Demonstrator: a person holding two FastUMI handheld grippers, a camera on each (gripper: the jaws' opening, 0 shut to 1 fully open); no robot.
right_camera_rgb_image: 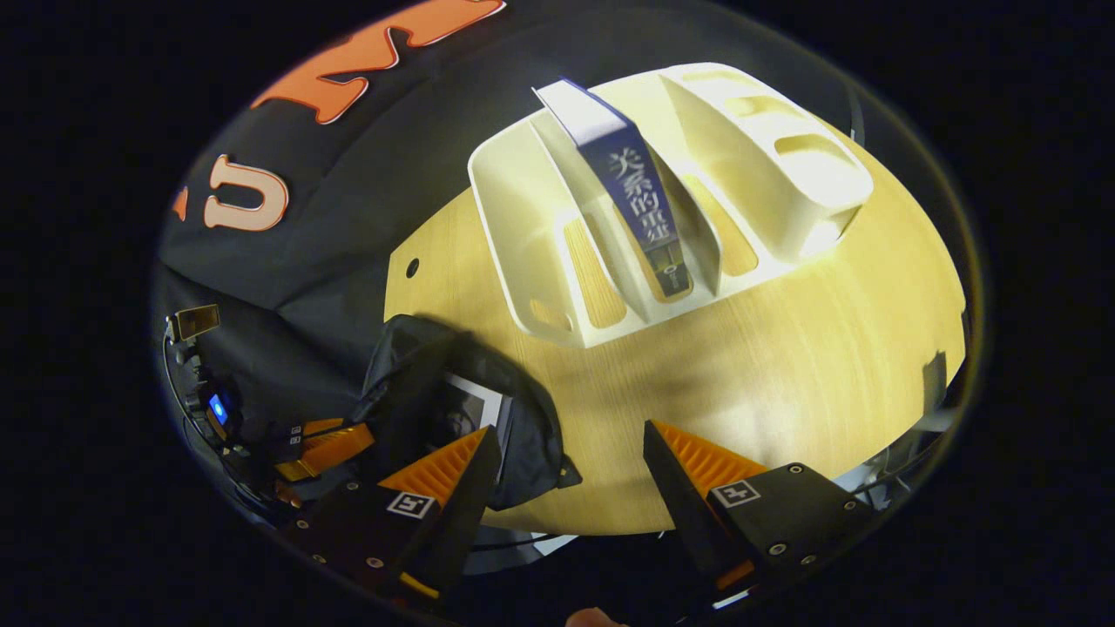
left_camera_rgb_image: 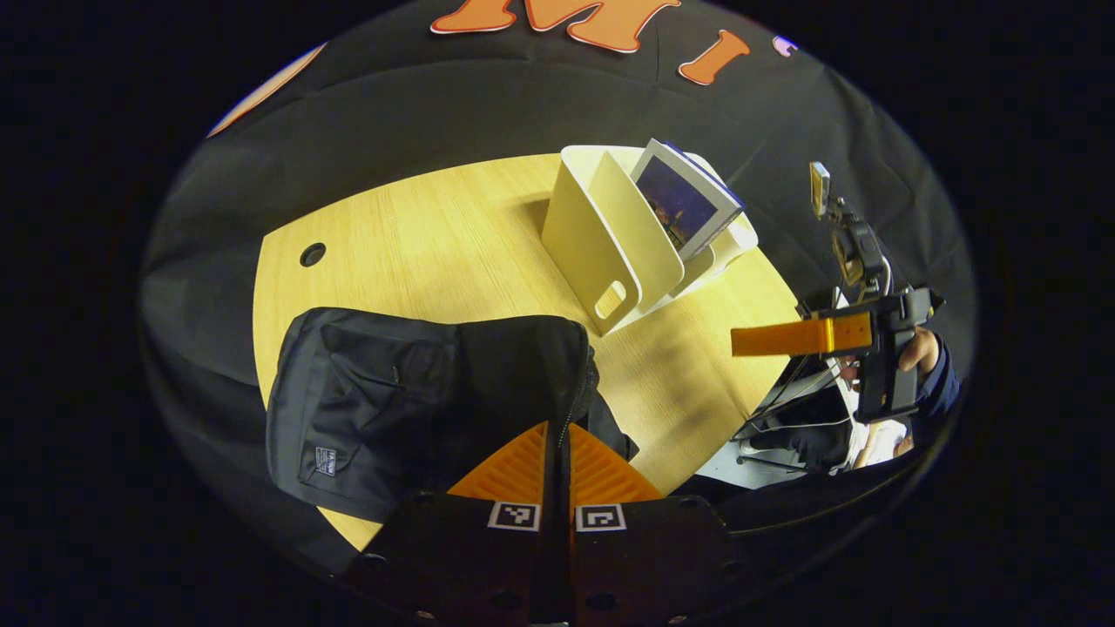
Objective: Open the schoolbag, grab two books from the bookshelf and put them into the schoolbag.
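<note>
A black schoolbag (left_camera_rgb_image: pixel 392 401) lies on the wooden table (left_camera_rgb_image: pixel 418 235). My left gripper (left_camera_rgb_image: pixel 557 433) is shut on the edge of its opening and holds it up. In the right gripper view the schoolbag (right_camera_rgb_image: pixel 531 435) gapes open, with one book (right_camera_rgb_image: pixel 475 402) showing inside. A cream bookshelf (left_camera_rgb_image: pixel 601 252) stands behind the bag and holds a book (left_camera_rgb_image: pixel 684 205) that leans in a slot. That book's blue spine (right_camera_rgb_image: pixel 636 205) faces my right gripper (right_camera_rgb_image: pixel 571 453), which hangs open and holds nothing above the table's near edge. The right gripper (left_camera_rgb_image: pixel 797 337) is also visible off to the right in the left gripper view.
A hand and dark sleeve (left_camera_rgb_image: pixel 928 361) hold the right gripper past the table's right edge. A cable hole (left_camera_rgb_image: pixel 312 254) sits at the table's far left. Bare tabletop (right_camera_rgb_image: pixel 784 366) lies between the bookshelf (right_camera_rgb_image: pixel 557 235) and the right gripper. The left gripper (right_camera_rgb_image: pixel 327 448) stands beside the bag.
</note>
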